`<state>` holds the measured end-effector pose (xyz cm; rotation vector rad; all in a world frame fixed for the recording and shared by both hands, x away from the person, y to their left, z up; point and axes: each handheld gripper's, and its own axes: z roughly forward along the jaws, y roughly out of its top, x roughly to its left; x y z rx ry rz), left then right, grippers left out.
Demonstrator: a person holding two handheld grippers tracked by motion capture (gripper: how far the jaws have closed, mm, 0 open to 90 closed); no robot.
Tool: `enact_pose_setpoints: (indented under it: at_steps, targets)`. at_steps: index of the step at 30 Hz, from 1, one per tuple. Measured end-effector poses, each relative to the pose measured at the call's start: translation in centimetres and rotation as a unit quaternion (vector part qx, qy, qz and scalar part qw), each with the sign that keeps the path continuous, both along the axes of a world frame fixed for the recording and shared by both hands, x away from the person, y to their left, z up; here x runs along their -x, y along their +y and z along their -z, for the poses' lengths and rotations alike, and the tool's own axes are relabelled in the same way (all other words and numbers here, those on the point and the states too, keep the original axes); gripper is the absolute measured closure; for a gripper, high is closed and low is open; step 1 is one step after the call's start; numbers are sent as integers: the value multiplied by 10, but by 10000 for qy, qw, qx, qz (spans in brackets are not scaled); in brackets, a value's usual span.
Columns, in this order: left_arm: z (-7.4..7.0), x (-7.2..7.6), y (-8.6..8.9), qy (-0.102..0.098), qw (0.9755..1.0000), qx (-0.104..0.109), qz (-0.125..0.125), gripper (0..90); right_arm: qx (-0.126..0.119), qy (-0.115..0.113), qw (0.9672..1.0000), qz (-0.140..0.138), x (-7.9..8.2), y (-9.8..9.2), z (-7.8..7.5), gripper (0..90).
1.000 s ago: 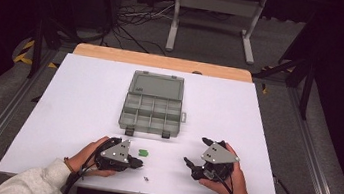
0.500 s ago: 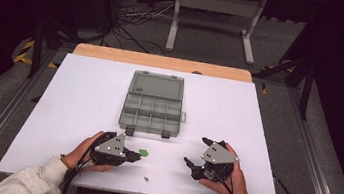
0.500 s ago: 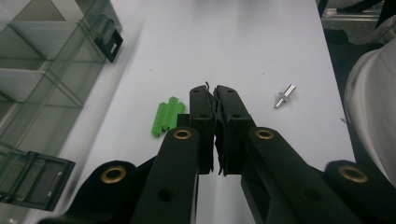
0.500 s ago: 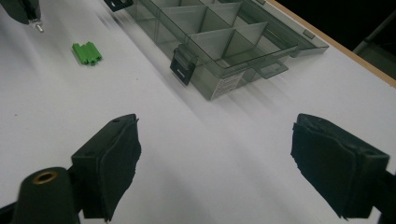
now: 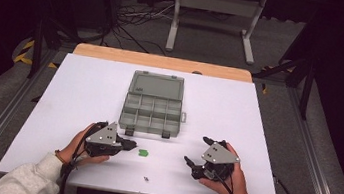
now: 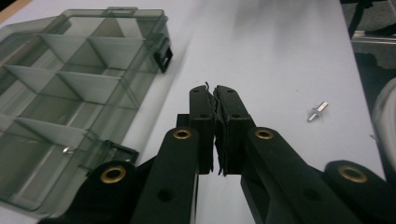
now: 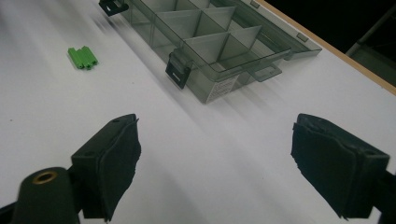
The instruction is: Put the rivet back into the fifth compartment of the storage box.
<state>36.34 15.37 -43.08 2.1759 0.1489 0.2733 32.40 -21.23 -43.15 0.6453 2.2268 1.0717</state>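
Observation:
My left gripper (image 5: 127, 145) is shut, its black jaws (image 6: 214, 100) pressed together with nothing visible between them. It hovers at the table's front left, just left of a small clump of green pieces (image 5: 143, 152) lying on the white table. A clear grey compartment box (image 5: 152, 105) lies open behind both grippers, and its near corner and latches (image 6: 70, 84) are in the left gripper view. My right gripper (image 5: 196, 150) stands open at the front right, with bare table between its pads (image 7: 215, 154). The green pieces (image 7: 82, 57) and the box (image 7: 210, 42) lie ahead of it.
A small metal screw (image 5: 146, 178) lies near the table's front edge, to the right of my left jaws (image 6: 317, 111). A tiny metal part (image 6: 67, 150) sits in a near compartment of the box. A wooden strip (image 5: 164, 62) borders the table's far side.
My left gripper has drawn back to the left and slightly up, away from the green pieces, which stay where they lay. The right gripper has kept still.

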Motion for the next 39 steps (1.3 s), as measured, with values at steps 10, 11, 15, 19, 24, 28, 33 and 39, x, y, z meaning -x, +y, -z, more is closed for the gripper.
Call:
enact_pose_setpoints:
  at_steps: [10,11,15,19,24,28,33,39]
  targets:
    - [-5,-8,9,-68,9995,141,-280,865,-6,-6,10000,8,-1,0,1,158]
    - [-6,-10,10,-53,9995,149,-290,865,-8,-2,10000,7,-1,0,1,158]
    - [-7,-15,13,-70,9989,227,-405,865,4,8,10000,3,-1,0,1,157]
    - [-8,-20,15,-75,9984,268,-491,865,5,18,10000,8,-1,0,2,156]
    - [-10,-26,18,-139,9976,258,-632,865,11,29,10000,0,-2,1,3,156]
    - [-10,-30,19,-97,9972,284,-690,865,25,34,10000,-4,-2,1,3,156]
    - [-10,-37,19,-125,9965,273,-781,865,25,42,10000,-6,-2,1,3,156]
    - [-9,-46,19,-124,9956,281,-886,865,25,39,10000,-9,-2,1,3,156]
